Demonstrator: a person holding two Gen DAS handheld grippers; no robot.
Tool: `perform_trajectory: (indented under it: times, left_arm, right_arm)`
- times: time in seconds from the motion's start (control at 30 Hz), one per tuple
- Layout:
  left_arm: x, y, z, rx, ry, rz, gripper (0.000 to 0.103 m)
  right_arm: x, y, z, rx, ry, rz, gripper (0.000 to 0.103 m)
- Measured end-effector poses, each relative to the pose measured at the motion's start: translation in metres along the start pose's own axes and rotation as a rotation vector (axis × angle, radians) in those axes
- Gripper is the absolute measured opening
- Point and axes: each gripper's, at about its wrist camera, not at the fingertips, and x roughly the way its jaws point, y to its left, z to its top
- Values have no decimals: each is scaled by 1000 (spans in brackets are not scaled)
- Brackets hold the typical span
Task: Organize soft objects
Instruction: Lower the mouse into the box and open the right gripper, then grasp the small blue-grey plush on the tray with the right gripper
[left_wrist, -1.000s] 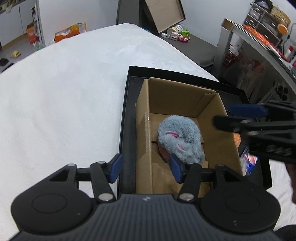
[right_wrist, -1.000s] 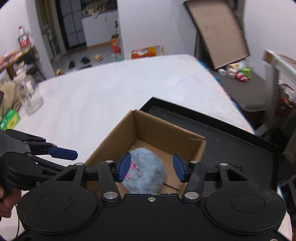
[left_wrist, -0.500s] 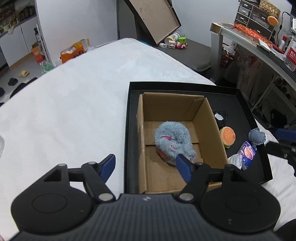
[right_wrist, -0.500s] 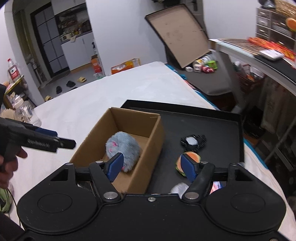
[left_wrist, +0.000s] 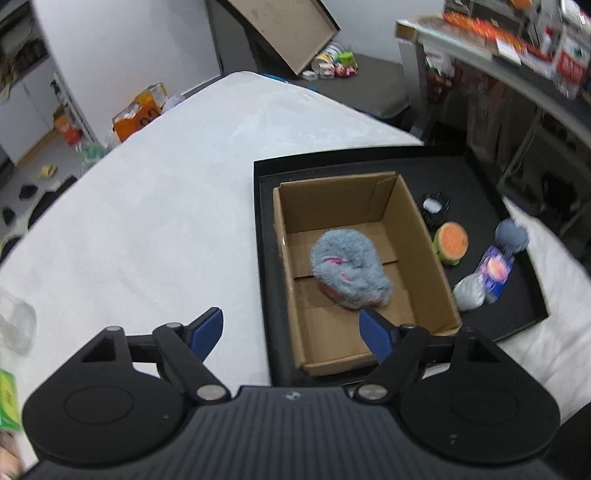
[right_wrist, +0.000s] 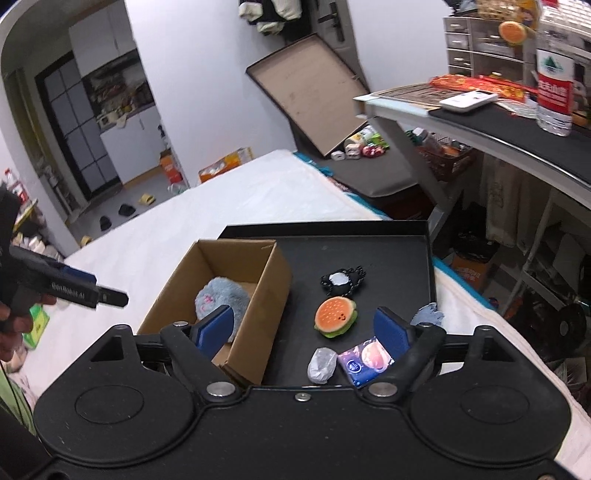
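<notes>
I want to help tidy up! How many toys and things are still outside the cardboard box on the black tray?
5: a black spiky toy, a burger plush nearer, a gray plush to its right, then a silvery-gray lump and a purple packet nearest the right gripper.

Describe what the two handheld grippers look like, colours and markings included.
Both the left gripper and right gripper are matte black, with blue finger pads, silver pivot screws, two round discs and a ribbed centre. White lettering runs along the left one's side, seen from the right camera.
</notes>
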Motion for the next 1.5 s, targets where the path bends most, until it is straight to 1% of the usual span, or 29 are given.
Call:
perform_trajectory:
  times: [0.07, 0.23, 0.53, 0.6, 0.7, 0.83, 0.9, 0.97, 1.03, 1.2, 1.3, 1.43, 1.5]
  left_arm:
    - [4, -3, 2, 44, 16, 19, 80]
    - [9, -4, 8, 90, 27, 26, 81]
    - [22, -4, 11, 96, 28, -19, 81]
    - [29, -6, 12, 96, 33, -27, 81]
    - [42, -9, 13, 107, 46, -20, 81]
    - [59, -8, 15, 89, 62, -27, 81]
    - [66, -8, 16, 87, 67, -26, 81]
    - [71, -9, 17, 82, 70, -22, 81]
    - [75, -9, 18, 84, 73, -29, 81]
    - [86, -14, 18, 118, 83, -26, 81]
    - [92, -15, 18, 114, 88, -42, 81]
    - [95, -17, 18, 132, 78, -41, 80]
    - [97, -17, 19, 136, 79, -39, 78]
  right_arm:
    - [0, -4, -3, 13, -14, -1, 84]
    - [10, -15, -13, 45, -8, -35, 84]
    - [28, -39, -29, 81, 23, -104, 84]
    - [35, -46, -32, 100, 38, -122, 83]
    - [45, -56, -36, 116, 62, -149, 83]
    - [60, -65, -38, 120, 86, -174, 83]
    - [68, -70, -37, 130, 97, -179, 80]
    - [75, -74, -38, 143, 106, -174, 75]
    - [81, -75, -39, 149, 117, -167, 72]
    - [94, -78, -41, 154, 135, -177, 72]
    - [101, -82, -40, 156, 140, -199, 72]
    - [111, -88, -38, 167, 152, -223, 67]
    - [117, -91, -37, 172, 158, -228, 65]
